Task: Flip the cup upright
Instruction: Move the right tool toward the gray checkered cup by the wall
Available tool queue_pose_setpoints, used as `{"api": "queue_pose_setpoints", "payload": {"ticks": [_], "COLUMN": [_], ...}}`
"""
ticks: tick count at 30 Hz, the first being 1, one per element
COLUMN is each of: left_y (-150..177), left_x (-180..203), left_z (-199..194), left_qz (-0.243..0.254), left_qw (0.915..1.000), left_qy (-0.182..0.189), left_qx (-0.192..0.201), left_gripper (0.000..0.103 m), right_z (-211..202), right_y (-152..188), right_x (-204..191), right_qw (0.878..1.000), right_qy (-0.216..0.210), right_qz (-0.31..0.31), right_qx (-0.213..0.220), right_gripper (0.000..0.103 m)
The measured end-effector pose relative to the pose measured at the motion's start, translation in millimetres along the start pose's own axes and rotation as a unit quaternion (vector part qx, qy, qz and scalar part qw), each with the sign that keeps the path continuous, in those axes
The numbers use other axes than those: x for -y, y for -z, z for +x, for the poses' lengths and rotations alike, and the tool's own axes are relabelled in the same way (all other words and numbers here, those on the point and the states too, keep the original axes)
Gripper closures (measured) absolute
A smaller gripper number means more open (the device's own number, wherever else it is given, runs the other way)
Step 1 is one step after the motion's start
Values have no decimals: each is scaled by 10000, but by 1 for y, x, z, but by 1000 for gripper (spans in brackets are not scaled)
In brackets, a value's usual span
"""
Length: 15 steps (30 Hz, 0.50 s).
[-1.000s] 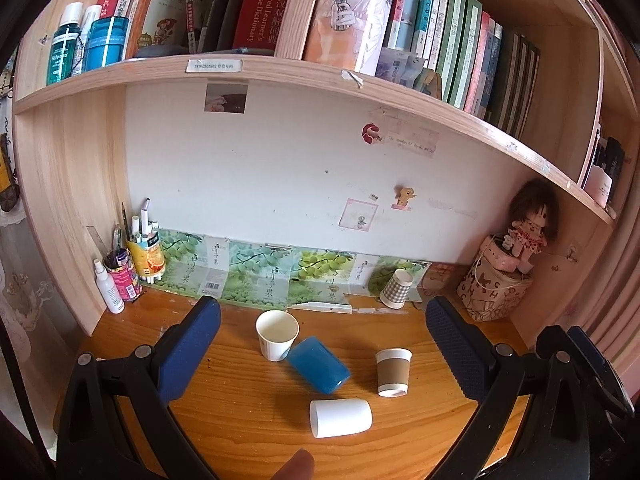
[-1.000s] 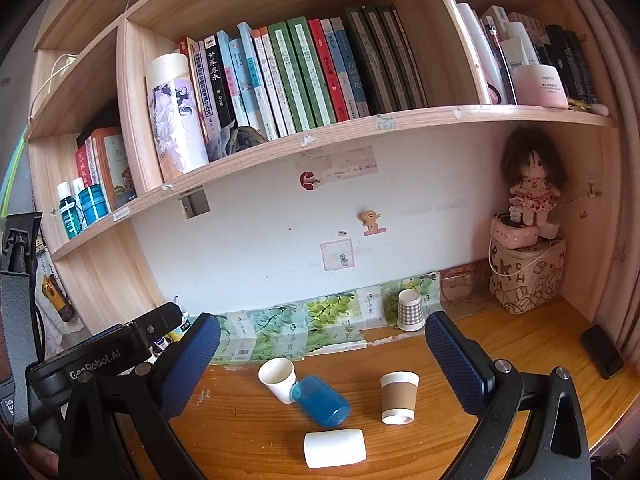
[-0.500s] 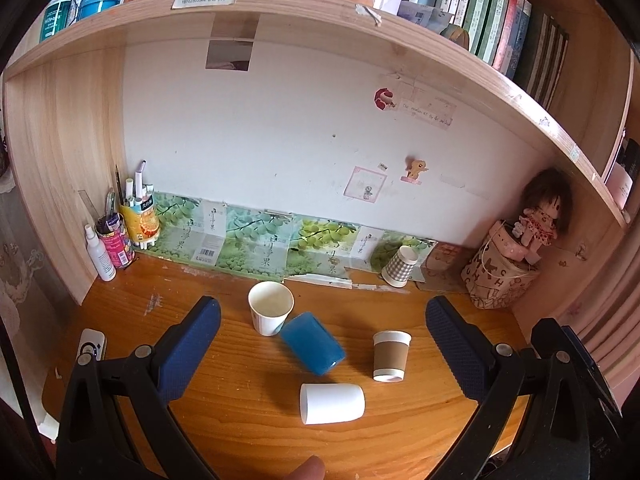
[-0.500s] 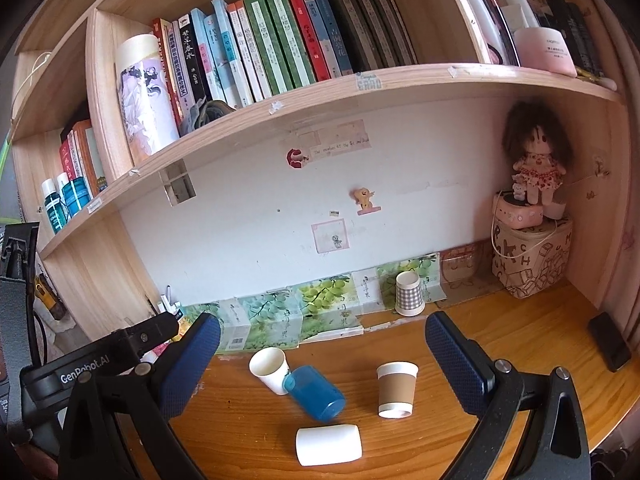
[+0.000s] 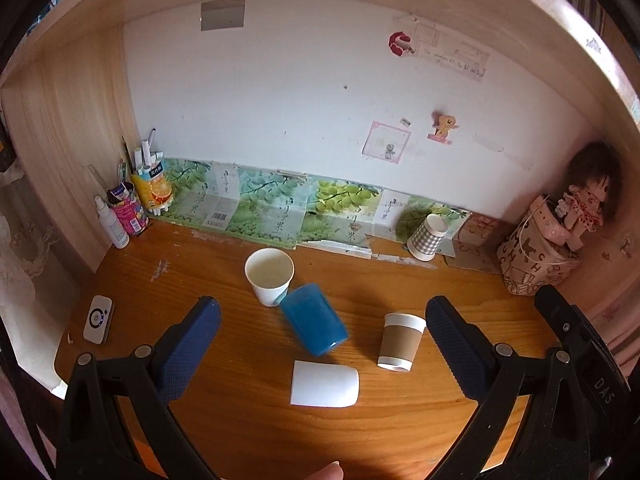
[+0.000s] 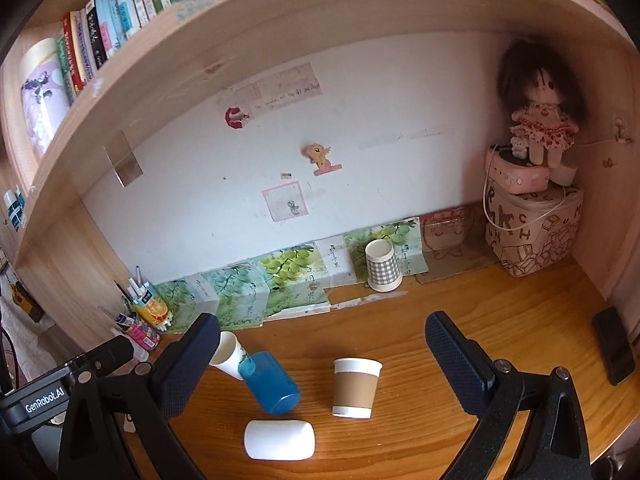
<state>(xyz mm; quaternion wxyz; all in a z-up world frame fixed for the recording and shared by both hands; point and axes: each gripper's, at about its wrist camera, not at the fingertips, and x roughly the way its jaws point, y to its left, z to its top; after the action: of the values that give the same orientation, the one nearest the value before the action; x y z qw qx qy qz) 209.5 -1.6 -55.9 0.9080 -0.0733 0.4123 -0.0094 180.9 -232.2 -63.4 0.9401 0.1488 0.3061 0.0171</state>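
Note:
A white cup (image 5: 324, 384) (image 6: 279, 439) lies on its side on the wooden desk. A blue cup (image 5: 313, 319) (image 6: 269, 382) lies tipped against an upright white paper cup (image 5: 269, 270) (image 6: 227, 354). A brown-sleeved paper cup (image 5: 401, 341) (image 6: 356, 387) stands upright. A checked cup (image 5: 427, 237) (image 6: 383, 265) stands by the back wall. My left gripper (image 5: 323, 344) is open and empty above the fallen cups. My right gripper (image 6: 323, 352) is open and empty, above and in front of the cups. The left gripper's body shows at the lower left of the right wrist view.
Pen holders and a spray bottle (image 5: 113, 223) stand at the back left. A patterned box (image 6: 534, 236) with a doll (image 6: 540, 120) sits at the right. A white device (image 5: 98, 319) lies at the left edge, a dark phone (image 6: 613, 345) at the right. A bookshelf hangs overhead.
Both grippers have moved forward and tilted down toward the desk; the cups look larger and the shelf has slid up out of view. The cups have not moved.

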Motion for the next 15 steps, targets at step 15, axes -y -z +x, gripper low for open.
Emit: {"api": "queue_pose_setpoints", "payload": {"ticks": [15], "left_y": [21], "left_x": [51], "left_z": [60], "left_qz": [-665], "left_qw": [9916], "left_qy": [-700], "left_qx": [-855], "left_gripper": [1], "right_z": [76], "right_y": [-29], "right_x": [33], "right_qw": [9710], "right_qy": [-195], "right_qz": [-2328], "right_qx": [-510], "right_gripper": [0]}}
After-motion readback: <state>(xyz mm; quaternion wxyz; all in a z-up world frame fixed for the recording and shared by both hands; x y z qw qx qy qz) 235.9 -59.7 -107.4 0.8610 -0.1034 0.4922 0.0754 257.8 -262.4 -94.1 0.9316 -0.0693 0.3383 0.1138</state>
